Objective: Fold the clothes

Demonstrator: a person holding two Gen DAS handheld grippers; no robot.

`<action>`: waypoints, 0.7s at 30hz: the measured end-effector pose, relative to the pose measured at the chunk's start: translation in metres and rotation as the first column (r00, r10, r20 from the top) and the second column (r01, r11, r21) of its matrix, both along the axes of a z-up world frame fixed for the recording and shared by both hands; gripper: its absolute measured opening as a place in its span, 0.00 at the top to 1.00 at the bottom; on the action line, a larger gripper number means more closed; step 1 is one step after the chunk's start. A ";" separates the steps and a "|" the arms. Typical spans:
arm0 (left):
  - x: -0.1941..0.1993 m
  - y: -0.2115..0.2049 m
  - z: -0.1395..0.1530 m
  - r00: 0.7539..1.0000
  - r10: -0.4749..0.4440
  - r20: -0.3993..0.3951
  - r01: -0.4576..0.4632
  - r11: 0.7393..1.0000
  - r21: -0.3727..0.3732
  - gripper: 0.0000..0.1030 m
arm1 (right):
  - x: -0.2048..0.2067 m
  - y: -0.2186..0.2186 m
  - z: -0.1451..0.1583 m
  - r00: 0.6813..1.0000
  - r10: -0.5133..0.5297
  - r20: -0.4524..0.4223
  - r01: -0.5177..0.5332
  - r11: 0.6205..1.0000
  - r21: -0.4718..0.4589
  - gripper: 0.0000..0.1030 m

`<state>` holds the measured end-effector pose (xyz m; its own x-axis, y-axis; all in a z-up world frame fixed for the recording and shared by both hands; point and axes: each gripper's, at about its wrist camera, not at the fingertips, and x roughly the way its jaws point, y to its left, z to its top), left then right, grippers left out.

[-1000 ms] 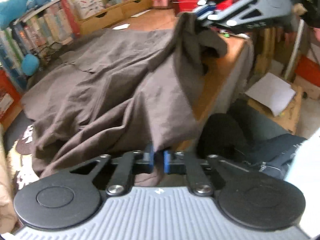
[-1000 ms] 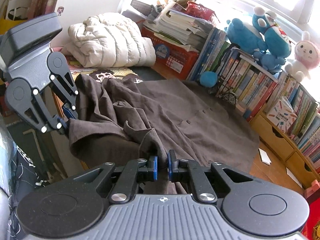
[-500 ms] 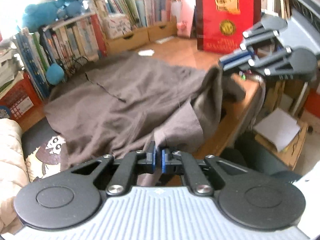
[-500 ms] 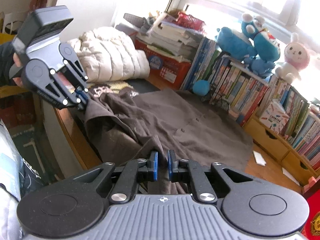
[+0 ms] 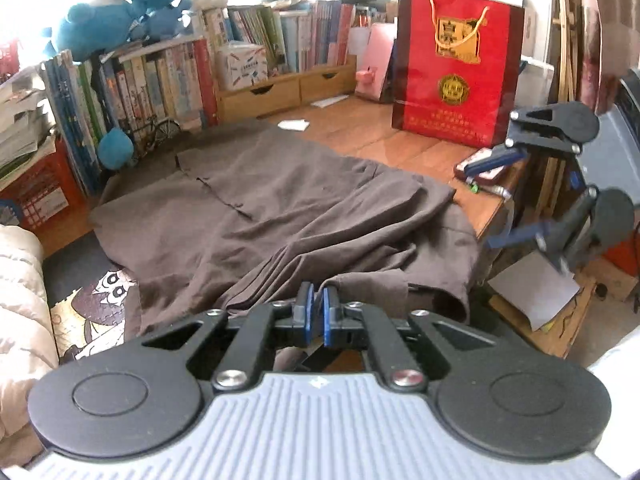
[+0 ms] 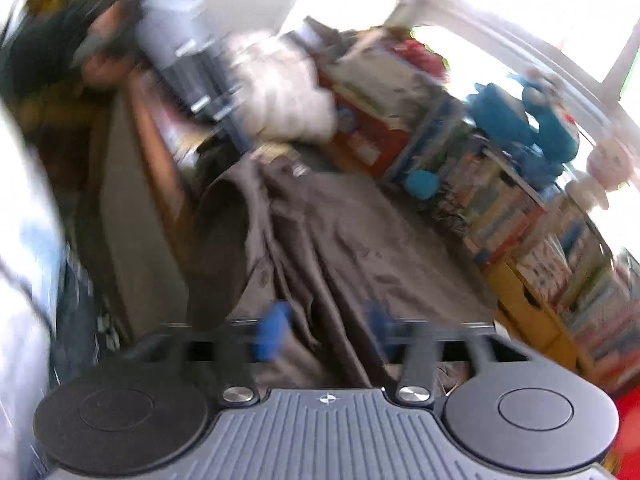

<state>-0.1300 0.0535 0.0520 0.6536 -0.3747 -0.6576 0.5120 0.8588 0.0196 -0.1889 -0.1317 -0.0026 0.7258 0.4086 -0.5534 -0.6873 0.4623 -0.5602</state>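
Observation:
A dark brown shirt lies rumpled across the wooden desk, one edge hanging over the near side. My left gripper is shut on a fold of the shirt's near hem. My right gripper is open and empty, off the desk's right corner, apart from the cloth. The right wrist view is motion-blurred: the shirt lies ahead and my right gripper stands wide open above it.
A red gift bag stands at the back right of the desk. Books and drawers line the back, blue plush toys on top. A white padded jacket lies left. Small items sit by the right corner.
My right gripper has opened and let go of the shirt corner, which has dropped onto the desk. It has swung away quickly. My left gripper still holds the hem.

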 end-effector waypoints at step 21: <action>0.028 0.002 -0.014 0.999 0.012 -0.049 -0.013 1.000 -0.006 0.97 | 0.033 0.017 -0.057 0.991 -0.003 -0.135 0.008 0.999 0.038 0.91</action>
<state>-0.1017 0.0554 0.0379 0.6254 -0.3710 -0.6865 0.5013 0.8652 -0.0109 -0.1558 -0.1143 -0.0593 0.6479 0.4274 -0.6305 -0.7528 0.4856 -0.4444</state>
